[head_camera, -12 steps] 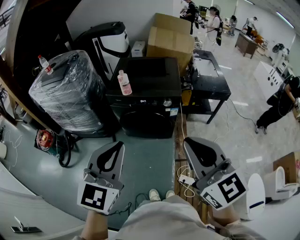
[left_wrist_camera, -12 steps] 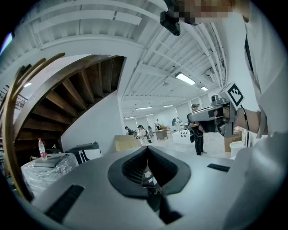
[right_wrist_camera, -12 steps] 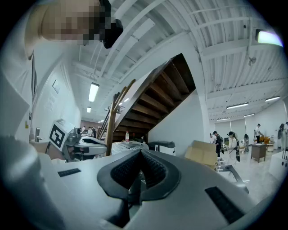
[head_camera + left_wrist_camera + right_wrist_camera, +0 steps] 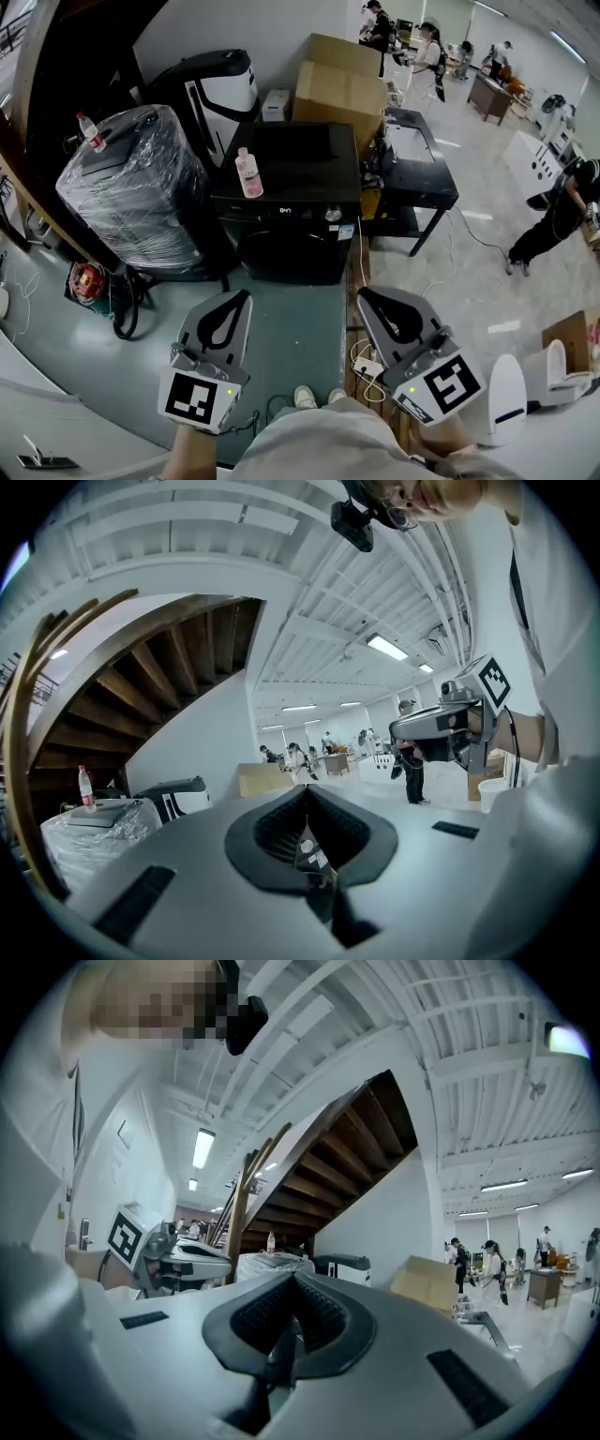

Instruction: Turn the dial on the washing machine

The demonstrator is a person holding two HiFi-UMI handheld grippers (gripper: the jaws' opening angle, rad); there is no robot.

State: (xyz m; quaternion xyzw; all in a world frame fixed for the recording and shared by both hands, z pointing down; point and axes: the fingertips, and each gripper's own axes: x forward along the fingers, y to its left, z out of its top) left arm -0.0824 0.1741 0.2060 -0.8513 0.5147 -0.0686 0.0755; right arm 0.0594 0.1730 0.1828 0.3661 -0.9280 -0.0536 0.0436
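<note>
The black washing machine [image 4: 291,169] stands on the floor ahead of me in the head view. Its small silver dial [image 4: 332,215] sits on the front panel, right of centre. A pink bottle [image 4: 248,173] stands on its lid. My left gripper [image 4: 246,294] and right gripper [image 4: 362,292] are held low and side by side, well short of the machine. Both are shut with nothing between the jaws. The left gripper view shows its closed tips [image 4: 307,789] and the right gripper [image 4: 441,726] off to the side. The right gripper view shows its closed tips [image 4: 293,1277].
A plastic-wrapped appliance [image 4: 131,183] with a water bottle [image 4: 91,131] on it stands left of the machine. Cardboard boxes [image 4: 342,80] are behind it, and a black table [image 4: 417,169] is to its right. White cables [image 4: 370,361] lie on the floor by my feet. People stand far back.
The washing machine sits slightly lower in the head view. The right gripper has shifted a little to the left. Both grippers stay shut.
</note>
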